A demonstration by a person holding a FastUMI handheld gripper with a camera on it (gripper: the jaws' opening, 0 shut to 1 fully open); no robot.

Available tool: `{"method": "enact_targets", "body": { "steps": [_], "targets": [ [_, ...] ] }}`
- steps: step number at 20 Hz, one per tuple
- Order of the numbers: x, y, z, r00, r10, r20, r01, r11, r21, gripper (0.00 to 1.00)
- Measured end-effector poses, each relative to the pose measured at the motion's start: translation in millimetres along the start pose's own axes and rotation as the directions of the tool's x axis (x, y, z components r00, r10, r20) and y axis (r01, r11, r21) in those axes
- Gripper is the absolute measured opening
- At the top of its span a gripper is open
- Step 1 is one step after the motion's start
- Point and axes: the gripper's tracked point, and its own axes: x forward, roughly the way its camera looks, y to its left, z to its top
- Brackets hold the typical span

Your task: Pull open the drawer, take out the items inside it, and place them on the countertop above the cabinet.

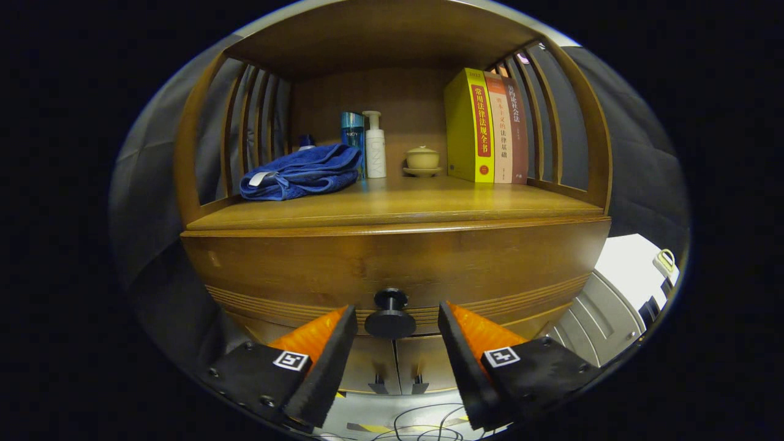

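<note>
- Hand-held gripper (397,321): fingers spread, either side of knob (391,313), no contact yet.
- Drawer (392,269): looks fully shut; contents hidden. Task barely begun — pull, unload, place all remain.
- Table (392,205) above drawer: towel (300,173), two bottles (365,144), lidded cup (422,159), books (487,125); front strip bare for items.
- Obstacles: none near knob; cables (422,425) on floor below.

On the wooden cabinet's desk (392,205), a folded blue towel (301,173) lies left, two bottles (365,144) behind it, upright books (487,127) right, a lidded ceramic cup (422,160) between. The round black drawer knob (390,313) sits between the gripper's (397,331) spread jaws, untouched.
</note>
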Motion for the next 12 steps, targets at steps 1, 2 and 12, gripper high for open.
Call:
{"method": "enact_targets", "body": {
  "steps": [1, 2, 12],
  "targets": [
    [1.8, -0.4, -0.6, 1.000, -0.003, 0.000, 0.003, 1.000, -0.006, 0.83],
    [3.4, 2.4, -1.6, 1.000, 0.007, -0.001, -0.007, 1.000, -0.009, 0.73],
    [5.7, 4.7, -8.2, 1.000, 0.014, -0.008, -0.014, 1.000, -0.005, 0.49]
  ]
}}
